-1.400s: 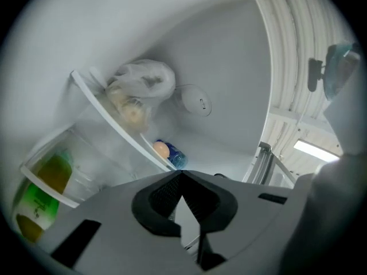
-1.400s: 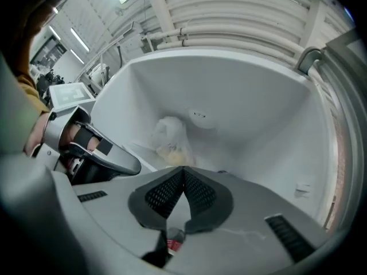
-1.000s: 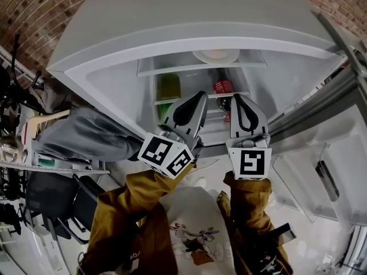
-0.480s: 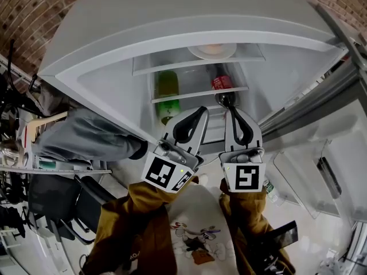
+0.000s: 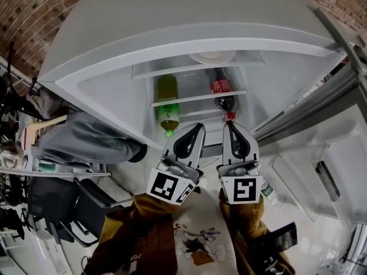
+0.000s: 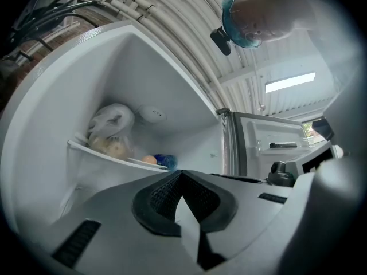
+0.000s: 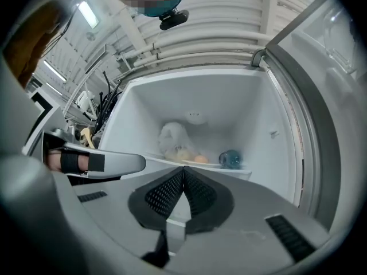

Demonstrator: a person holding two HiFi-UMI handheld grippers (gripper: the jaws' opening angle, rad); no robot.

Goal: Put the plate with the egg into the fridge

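Note:
The white plate [image 5: 212, 57] lies on the fridge's top shelf, half hidden under the fridge's upper lip. In the left gripper view the egg [image 6: 149, 160] sits on that plate, and the right gripper view shows the egg [image 7: 200, 159] too. My left gripper [image 5: 198, 128] and right gripper [image 5: 229, 125] hang side by side in front of the open fridge, below the shelves and apart from the plate. Both are shut, pads meeting at the tips, with nothing between them: left gripper [image 6: 180, 173], right gripper [image 7: 183, 169].
A white plastic bag [image 6: 112, 129] and a blue item [image 6: 165, 161] flank the plate on the shelf. A green bottle [image 5: 167, 99] and a red-labelled cola bottle [image 5: 222, 93] lie on lower shelves. The fridge door [image 5: 321, 165] stands open at right; cluttered racks [image 5: 23, 153] at left.
Both grippers have drawn back out of the fridge toward the person, lower in the head view. The bottles they covered now show. The plate stays on the top shelf.

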